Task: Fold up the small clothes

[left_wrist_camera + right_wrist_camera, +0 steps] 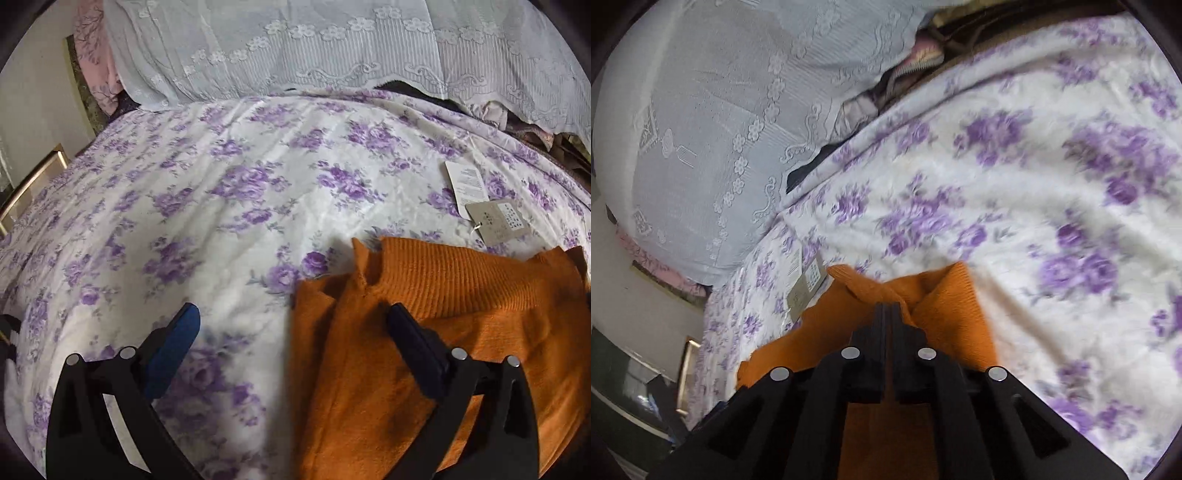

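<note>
Left tongs (293, 325) hang spread, one finger over the sweater (424, 332); right tongs (890, 308) pinch its edge.

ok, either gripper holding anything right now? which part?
Right gripper is shut on the orange knit garment, pinching a bunched fold near its ribbed edge. Left gripper is open over the garment's side edge, holding nothing.
</note>
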